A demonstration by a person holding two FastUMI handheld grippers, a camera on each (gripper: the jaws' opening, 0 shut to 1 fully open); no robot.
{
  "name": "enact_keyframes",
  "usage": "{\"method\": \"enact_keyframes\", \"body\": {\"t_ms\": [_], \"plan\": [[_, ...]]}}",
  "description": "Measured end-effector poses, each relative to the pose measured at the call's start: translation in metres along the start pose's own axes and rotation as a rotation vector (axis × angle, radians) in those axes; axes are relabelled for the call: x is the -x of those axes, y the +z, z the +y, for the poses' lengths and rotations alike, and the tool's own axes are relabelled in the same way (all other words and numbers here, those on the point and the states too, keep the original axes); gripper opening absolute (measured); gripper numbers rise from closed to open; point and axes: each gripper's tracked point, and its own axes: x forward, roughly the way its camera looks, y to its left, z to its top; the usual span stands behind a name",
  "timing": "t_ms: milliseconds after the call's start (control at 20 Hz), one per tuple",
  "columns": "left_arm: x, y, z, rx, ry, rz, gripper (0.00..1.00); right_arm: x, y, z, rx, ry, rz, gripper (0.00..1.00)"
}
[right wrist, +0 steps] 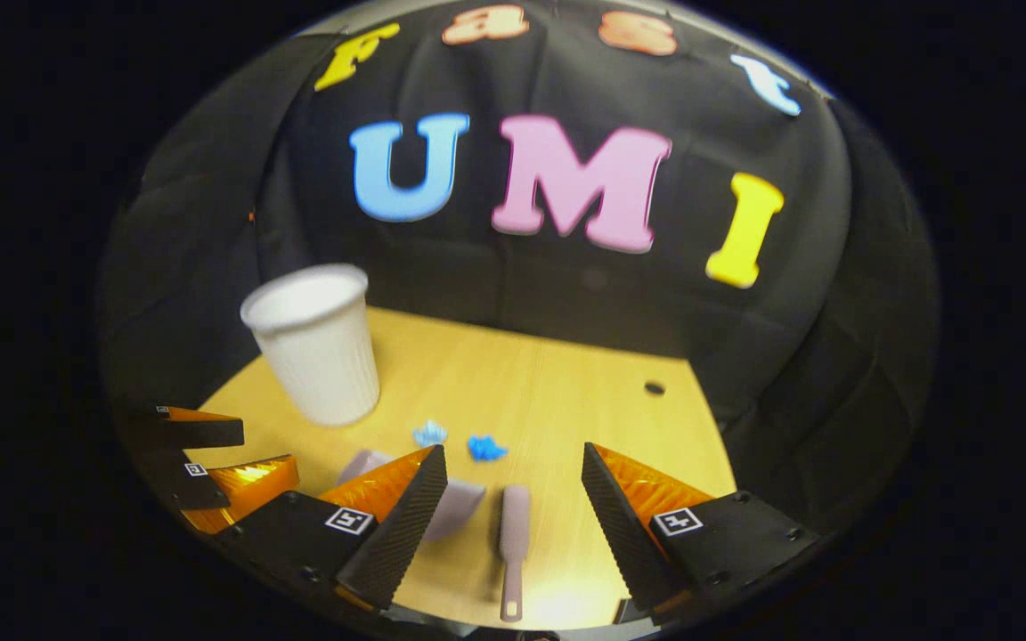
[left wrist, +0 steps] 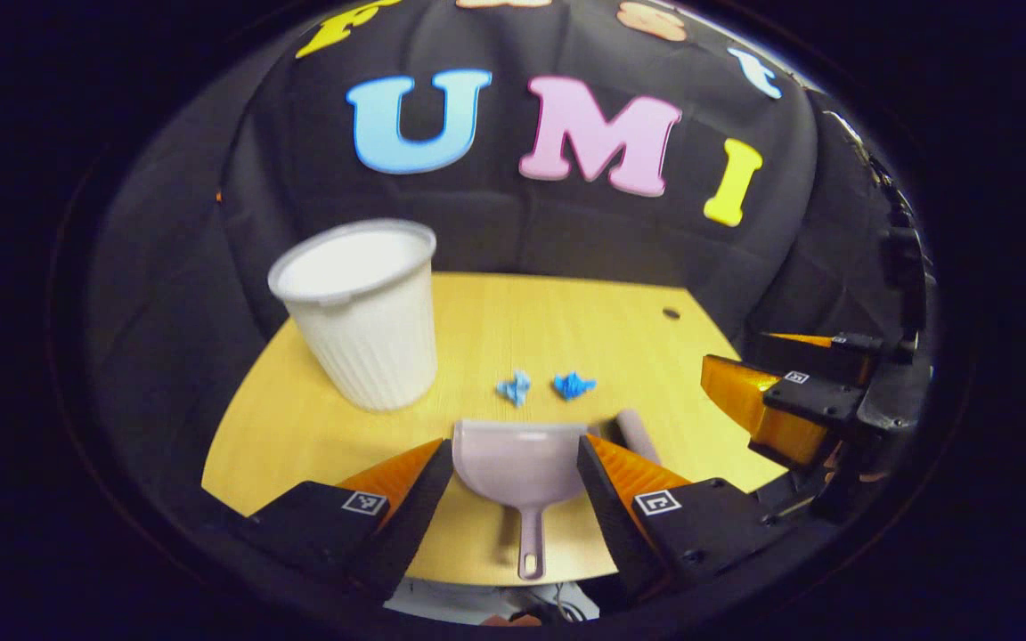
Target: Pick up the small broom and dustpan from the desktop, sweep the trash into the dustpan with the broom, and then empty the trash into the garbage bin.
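Left gripper view, nearest: left hand-held gripper (left wrist: 515, 472) released, jaws wide, black ribbed pads on orange fingers flanking the dustpan (left wrist: 520, 463) without touching. Dustpan is pale mauve plastic, lying flat on the table (left wrist: 317, 427), scoop mouth facing far, thin handle with a hanging hole pointing near. Nothing visible in the scoop.

Right gripper view, nearest: right hand-held gripper (right wrist: 515, 499) also released, jaws spread either side of the small broom (right wrist: 513, 534), no contact. This view shows the broom whole: a slim mauve stick, handle end near. The left gripper view shows just a rounded stub of it (left wrist: 636, 434), right of the dustpan. Dustpan (right wrist: 455, 503) here is half hidden behind the gripper's left finger.

Middle of table: two crumpled blue scraps of trash (left wrist: 549, 386), side by side, just beyond the dustpan mouth; seen also at (right wrist: 460, 442).

Farther left: garbage bin (left wrist: 362, 312), white, ribbed, tapered, upright; inside not visible.

Table is light wood grain, curved edge, small dark hole (left wrist: 671, 313) far right.
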Motion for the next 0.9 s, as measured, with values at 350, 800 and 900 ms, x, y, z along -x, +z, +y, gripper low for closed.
{"method": "enact_keyframes", "body": {"t_ms": [350,800,900], "plan": [[-0.083,-0.065,-0.008,0.099,0.001,0.548,0.85,-0.059,-0.135,-0.011,-0.161,0.058,0.658,0.96],[-0.144,-0.087,-0.025,0.036,0.020,0.674,0.83,-0.076,-0.187,-0.001,-0.054,0.059,0.834,0.89],[-0.150,-0.090,-0.031,0.026,-0.026,0.688,0.67,-0.077,-0.192,-0.002,-0.073,0.053,0.843,0.73]]}}
